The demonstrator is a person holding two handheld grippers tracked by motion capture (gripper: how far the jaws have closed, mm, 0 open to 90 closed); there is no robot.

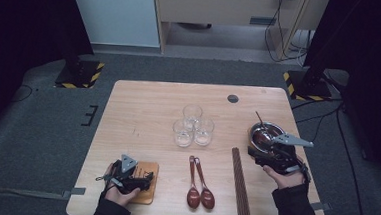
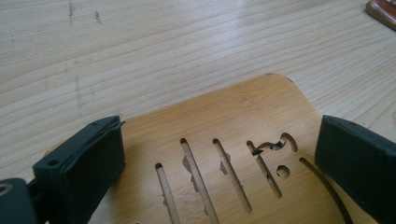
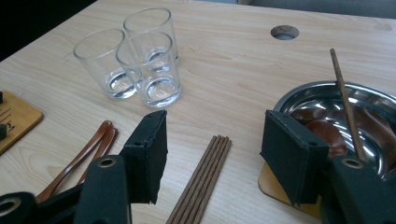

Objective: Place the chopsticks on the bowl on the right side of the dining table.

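Steel bowl (image 1: 266, 134) sits at the table's (image 1: 143, 104) three o'clock edge, on a small wooden coaster (image 3: 273, 186) whose corner peeks out beneath it in the right gripper view. Inside lie dark red-brown spoons (image 3: 327, 133), and one chopstick (image 3: 345, 100) leans on the rim, its upper end tilted toward eleven o'clock in the high view. Three glasses (image 1: 193, 125) stand empty in a tight cluster at the table's centre, touching or nearly so.

Right gripper (image 1: 268, 155) hangs just at six o'clock of the bowl, its jaws about half open and holding nothing; the right-hand jaw stands against the bowl's near rim, though whether it touches is hard to tell. A bundle of chopsticks (image 1: 239, 183) lies flat just to the gripper's nine o'clock, long axis running twelve to six. Two more spoons (image 1: 199, 185) lie side by side further toward nine o'clock, bowls at six, handles toward twelve.

Left gripper (image 1: 139, 179) rests at the table's seven o'clock corner over a slotted wooden mat (image 2: 233, 140). Its jaws stand wide on either side of the mat's width, not pressing on it. The mat lies flat, its slots running along the gripper's line of sight.
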